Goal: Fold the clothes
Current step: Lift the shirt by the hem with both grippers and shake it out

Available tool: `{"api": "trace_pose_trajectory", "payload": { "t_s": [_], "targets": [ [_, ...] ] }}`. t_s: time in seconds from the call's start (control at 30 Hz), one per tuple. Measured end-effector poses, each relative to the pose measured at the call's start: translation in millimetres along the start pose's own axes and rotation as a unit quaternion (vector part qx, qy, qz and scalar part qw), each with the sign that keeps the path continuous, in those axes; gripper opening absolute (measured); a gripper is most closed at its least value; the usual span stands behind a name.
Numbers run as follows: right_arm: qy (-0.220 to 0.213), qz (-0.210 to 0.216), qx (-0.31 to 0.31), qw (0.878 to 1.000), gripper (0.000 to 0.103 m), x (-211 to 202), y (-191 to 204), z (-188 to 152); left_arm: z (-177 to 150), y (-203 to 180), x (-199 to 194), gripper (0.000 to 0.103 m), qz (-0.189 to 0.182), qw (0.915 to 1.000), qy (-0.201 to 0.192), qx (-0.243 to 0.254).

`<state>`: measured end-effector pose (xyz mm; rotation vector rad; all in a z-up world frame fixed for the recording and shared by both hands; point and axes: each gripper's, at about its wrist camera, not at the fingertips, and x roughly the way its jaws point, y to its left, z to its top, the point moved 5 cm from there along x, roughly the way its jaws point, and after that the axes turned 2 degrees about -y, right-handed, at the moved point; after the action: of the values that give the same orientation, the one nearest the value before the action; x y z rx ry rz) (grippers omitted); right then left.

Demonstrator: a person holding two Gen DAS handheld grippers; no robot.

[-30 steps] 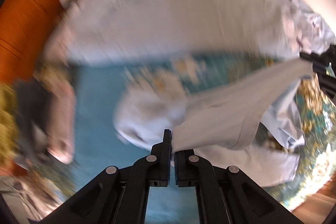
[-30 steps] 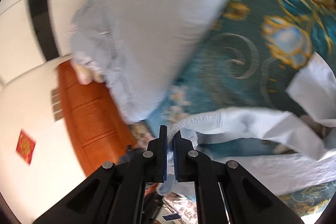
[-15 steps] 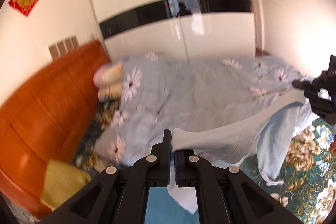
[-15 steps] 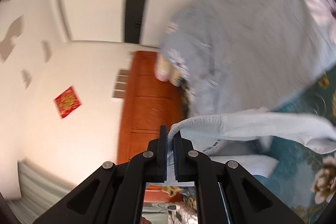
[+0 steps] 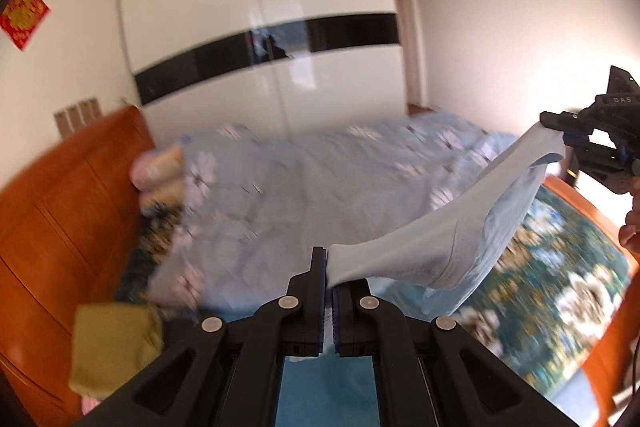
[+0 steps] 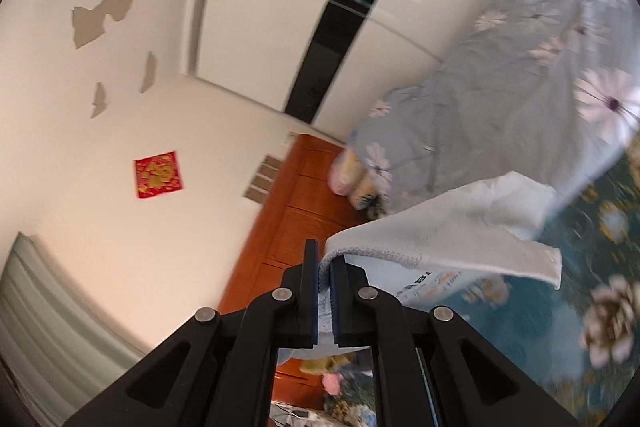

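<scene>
A pale blue garment (image 5: 460, 227) hangs in the air above the bed, stretched between both grippers. My left gripper (image 5: 330, 279) is shut on one corner of it. My right gripper (image 6: 324, 267) is shut on its ribbed hem (image 6: 400, 247), and it shows in the left wrist view (image 5: 560, 131) at the far right, holding the garment's other end higher up. The garment sags in the middle and its lower part is folded under, partly hidden.
A bed with a teal floral sheet (image 5: 560, 287) and a light blue daisy duvet (image 5: 300, 187) lies below. An orange wooden headboard (image 5: 60, 227) is on the left, with a yellow-green cloth (image 5: 112, 347) beside it. A white wardrobe (image 5: 260, 67) stands behind.
Both grippers have risen and tilted up from the bed, lifting the garment clear of the sheet. The right gripper has moved higher and farther away, stretching the cloth.
</scene>
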<state>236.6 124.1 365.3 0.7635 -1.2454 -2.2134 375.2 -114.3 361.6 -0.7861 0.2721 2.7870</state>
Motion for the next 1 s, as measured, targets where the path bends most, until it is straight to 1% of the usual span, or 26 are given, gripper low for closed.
{"api": "trace_pose_trajectory", "payload": {
  "t_s": [0.07, 0.13, 0.2, 0.27, 0.33, 0.4, 0.47, 0.5, 0.57, 0.63, 0.67, 0.73, 0.87, 0.93, 1.0],
  "targets": [
    [-0.004, -0.022, 0.018, 1.000, 0.005, -26, -11, -27, -15, -9, -7, 0.003, -0.027, 0.9995, 0.013, -0.004],
    [-0.010, -0.041, 0.035, 0.999, 0.005, -48, -22, -47, -17, -19, -13, 0.003, -0.045, 0.9989, 0.015, 0.004],
    [-0.022, -0.050, 0.047, 0.997, 0.005, -63, -28, -52, -17, -28, -20, 0.003, -0.059, 0.9981, 0.014, 0.010],
    [-0.029, -0.048, 0.042, 0.998, 0.005, -72, -22, -49, -9, -34, -23, 0.003, -0.055, 0.9984, 0.007, 0.009],
    [-0.033, -0.046, 0.031, 0.998, 0.005, -74, -13, -43, -2, -33, -13, 0.003, -0.044, 0.9990, 0.011, 0.004],
    [-0.028, -0.052, 0.024, 0.998, 0.005, -64, -12, -34, -5, -28, 11, 0.003, -0.021, 0.9989, 0.040, -0.016],
    [-0.013, -0.066, 0.034, 0.997, 0.005, -48, -26, -27, -18, -26, 37, 0.003, 0.015, 0.9954, 0.076, -0.056],
    [-0.003, -0.077, 0.040, 0.996, 0.005, -40, -36, -27, -27, -27, 52, 0.003, 0.018, 0.9933, 0.097, -0.061],
    [0.018, -0.098, 0.051, 0.994, 0.005, -26, -56, -26, -47, -29, 82, 0.003, 0.016, 0.9873, 0.138, -0.078],
    [0.038, -0.120, 0.069, 0.990, 0.005, -12, -85, -26, -63, -30, 112, 0.003, 0.011, 0.9797, 0.174, -0.100],
    [0.048, -0.131, 0.079, 0.987, 0.005, -6, -102, -24, -69, -31, 126, 0.003, 0.015, 0.9754, 0.188, -0.115],
    [0.068, -0.152, 0.099, 0.981, 0.005, 7, -134, -22, -81, -32, 154, 0.003, 0.034, 0.9626, 0.217, -0.159],
    [0.107, -0.192, 0.130, 0.967, 0.005, 31, -192, -8, -100, -35, 212, 0.003, 0.036, 0.9438, 0.273, -0.183],
    [0.126, -0.206, 0.143, 0.960, 0.005, 44, -219, -3, -107, -35, 238, 0.003, 0.045, 0.9331, 0.298, -0.196],
    [0.145, -0.219, 0.155, 0.952, 0.005, 56, -246, 3, -113, -33, 265, 0.003, 0.047, 0.9233, 0.325, -0.198]
  ]
}}
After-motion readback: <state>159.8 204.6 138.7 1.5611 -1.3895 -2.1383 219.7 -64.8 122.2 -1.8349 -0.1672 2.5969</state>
